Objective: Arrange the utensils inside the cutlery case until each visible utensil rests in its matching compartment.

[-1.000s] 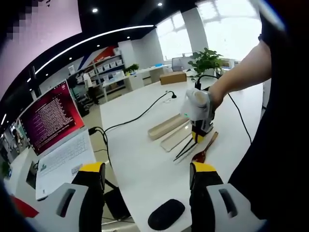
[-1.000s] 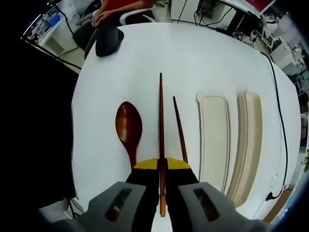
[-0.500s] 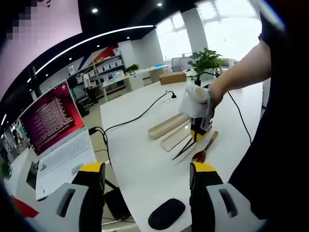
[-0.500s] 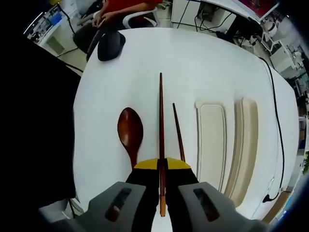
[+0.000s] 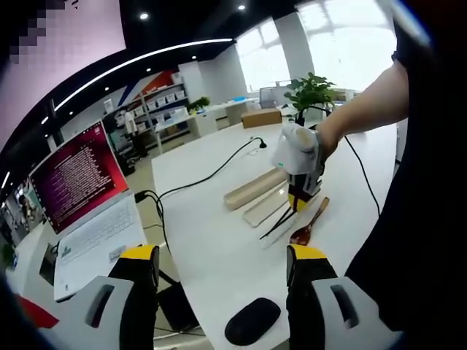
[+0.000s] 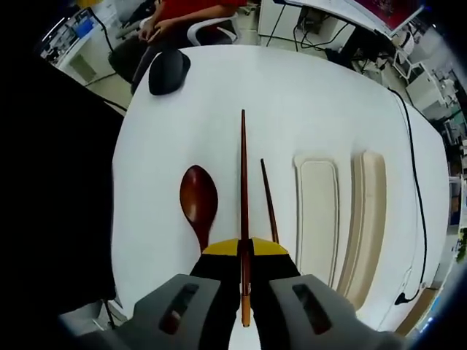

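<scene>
Between the spoon point(image 6: 198, 203) and case point(image 6: 318, 211), the right gripper point(image 6: 244, 246) is pinching one chopstick point(image 6: 244, 189) near its thick end; thin, stiff, likely slippery, it is jutting forward while the left gripper point(image 5: 222, 266) is gaping idle

Right gripper point(image 6: 244, 248) has lifted since a second ago, one chopstick point(image 6: 244, 197) clamped between its fingers point(image 6: 219, 249) throughout. The table point(image 6: 306, 95) looks further below now; spoon point(image 6: 198, 204), second chopstick point(image 6: 269, 200), lid point(image 6: 317, 211) and case point(image 6: 365, 219) all appear smaller. In the left gripper view the right gripper point(image 5: 296, 198) sits higher above the spoon point(image 5: 306, 224).
</scene>
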